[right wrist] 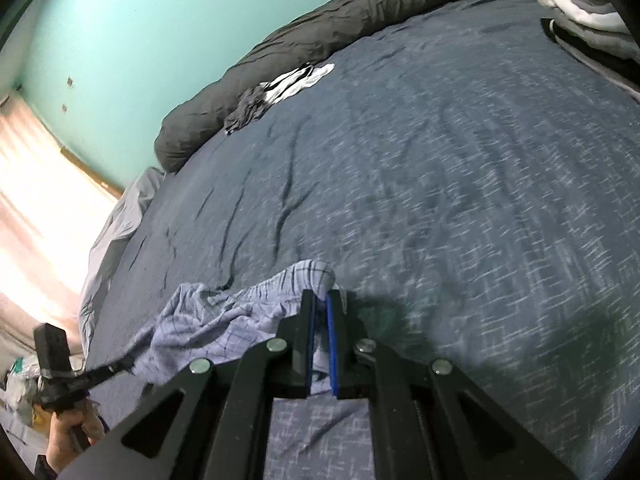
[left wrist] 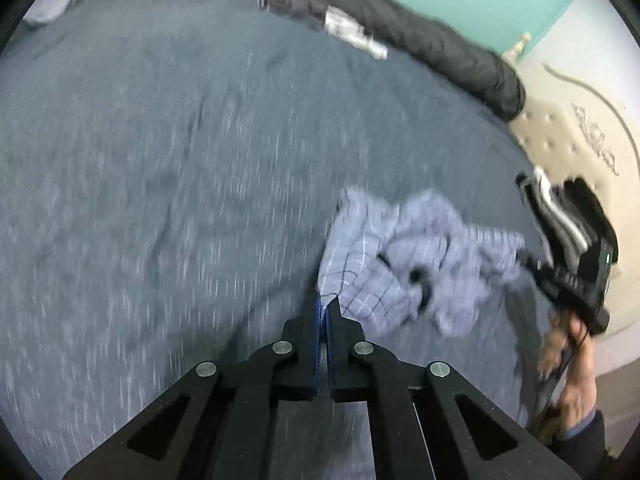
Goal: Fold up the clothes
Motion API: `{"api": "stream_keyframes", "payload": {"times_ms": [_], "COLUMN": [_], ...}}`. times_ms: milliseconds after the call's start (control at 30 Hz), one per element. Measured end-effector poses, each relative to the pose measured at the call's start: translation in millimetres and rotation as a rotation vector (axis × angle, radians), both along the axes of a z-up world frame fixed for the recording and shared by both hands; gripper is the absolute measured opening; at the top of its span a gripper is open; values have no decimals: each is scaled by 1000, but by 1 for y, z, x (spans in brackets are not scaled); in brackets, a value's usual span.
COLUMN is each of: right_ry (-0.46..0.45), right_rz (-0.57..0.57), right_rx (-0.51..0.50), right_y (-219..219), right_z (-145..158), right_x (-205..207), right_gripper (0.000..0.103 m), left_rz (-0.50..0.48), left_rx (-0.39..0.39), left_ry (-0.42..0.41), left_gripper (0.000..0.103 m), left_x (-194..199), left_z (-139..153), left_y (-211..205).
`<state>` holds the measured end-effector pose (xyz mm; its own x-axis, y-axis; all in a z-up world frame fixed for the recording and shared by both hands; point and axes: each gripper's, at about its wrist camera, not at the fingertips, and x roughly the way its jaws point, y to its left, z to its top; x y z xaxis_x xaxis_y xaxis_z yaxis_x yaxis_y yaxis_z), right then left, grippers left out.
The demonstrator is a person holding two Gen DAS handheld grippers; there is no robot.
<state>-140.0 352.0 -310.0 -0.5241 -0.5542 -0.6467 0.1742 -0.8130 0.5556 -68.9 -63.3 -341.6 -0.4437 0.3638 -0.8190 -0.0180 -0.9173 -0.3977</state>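
Note:
A light blue checked garment (left wrist: pixel 420 256) hangs crumpled just above the dark blue bed cover (left wrist: pixel 160 160), stretched between both grippers. In the left wrist view, my left gripper (left wrist: pixel 325 300) is shut on the garment's near edge. My right gripper (left wrist: pixel 522 258), held by a hand (left wrist: pixel 576 380), grips the far right end. In the right wrist view, my right gripper (right wrist: pixel 321 300) is shut on the gathered waistband of the garment (right wrist: pixel 224 320), with cloth pinched between its blue pads. At the lower left my left gripper (right wrist: pixel 124 362) holds the other end.
A rolled dark grey duvet (right wrist: pixel 280 44) lies along the bed's far edge by the teal wall, with a black-and-white striped garment (right wrist: pixel 296 80) beside it. A pile of clothes (right wrist: pixel 588 20) sits at the top right. A cream headboard (left wrist: pixel 580 140) borders the bed.

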Motion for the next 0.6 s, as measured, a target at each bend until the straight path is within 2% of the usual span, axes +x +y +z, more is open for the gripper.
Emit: {"api": "stream_keyframes", "payload": {"times_ms": [100, 167, 200, 233, 333, 467, 600], "right_ry": [-16, -27, -31, -33, -37, -35, -36], "right_rz": [30, 38, 39, 39, 30, 31, 36], "right_rx": [16, 19, 20, 20, 14, 3, -2], "right_y": [-6, -7, -7, -6, -2, -3, -5], "right_z": [-4, -7, -8, -9, -11, -10, -11], "right_x": [1, 1, 1, 1, -1, -3, -4], "right_gripper": [5, 5, 5, 5, 5, 5, 5], "left_rz": [-8, 6, 18, 28, 48, 63, 65], "left_rx": [-12, 4, 12, 21, 49, 137, 169], "left_ry": [-24, 3, 18, 30, 37, -37, -111], "left_gripper": [4, 22, 44, 57, 57, 57, 56], "left_x": [1, -4, -9, -15, -45, -89, -116], "left_z": [0, 9, 15, 20, 23, -4, -32], "left_y": [2, 0, -1, -2, -2, 0, 14]}}
